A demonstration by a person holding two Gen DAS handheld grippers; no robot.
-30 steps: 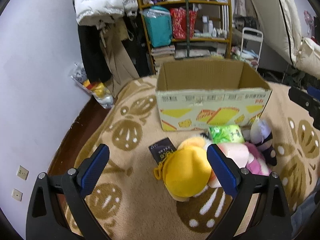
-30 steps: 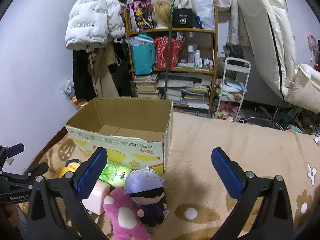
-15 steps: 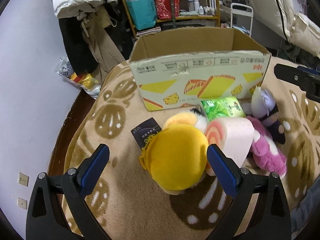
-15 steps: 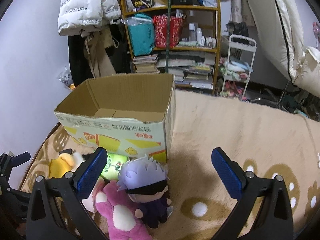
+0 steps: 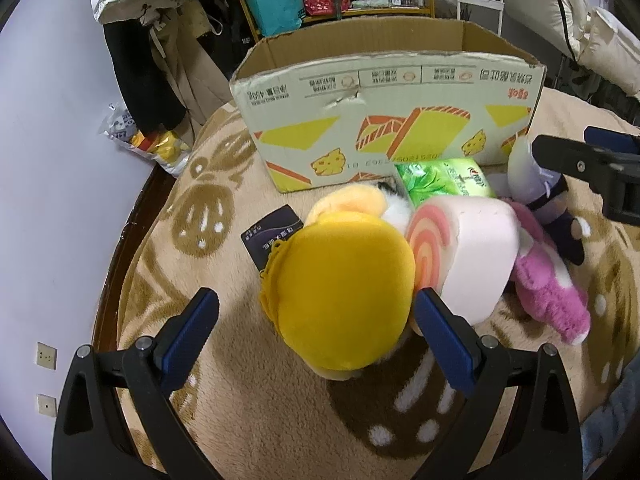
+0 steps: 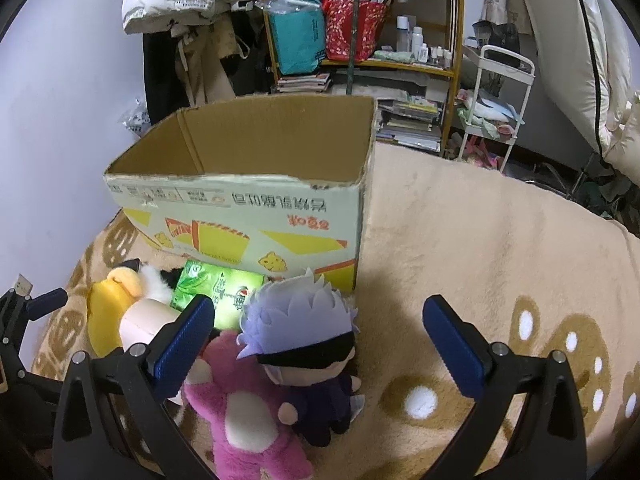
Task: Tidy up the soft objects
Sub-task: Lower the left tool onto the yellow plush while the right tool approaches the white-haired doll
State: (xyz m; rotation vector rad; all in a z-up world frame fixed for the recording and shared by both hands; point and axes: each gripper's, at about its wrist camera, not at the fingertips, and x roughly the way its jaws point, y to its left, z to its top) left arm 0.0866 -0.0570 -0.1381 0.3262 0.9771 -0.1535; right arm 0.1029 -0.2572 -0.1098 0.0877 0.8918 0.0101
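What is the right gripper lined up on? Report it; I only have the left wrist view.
Observer: The right gripper is open, with the blindfolded doll in front of it, nearer its left finger.
Operator: Give me the box interior.
Observer: The cardboard box shows bare inner walls; its floor is hidden by the near wall.
Operator: Tell me what lies right of the box.
Observer: Plain beige blanket, running back to a white trolley.

Yellow plush showing beside pink swirl roll; box behind them showing yellow-orange print; blanket showing tan with brown-white dots.
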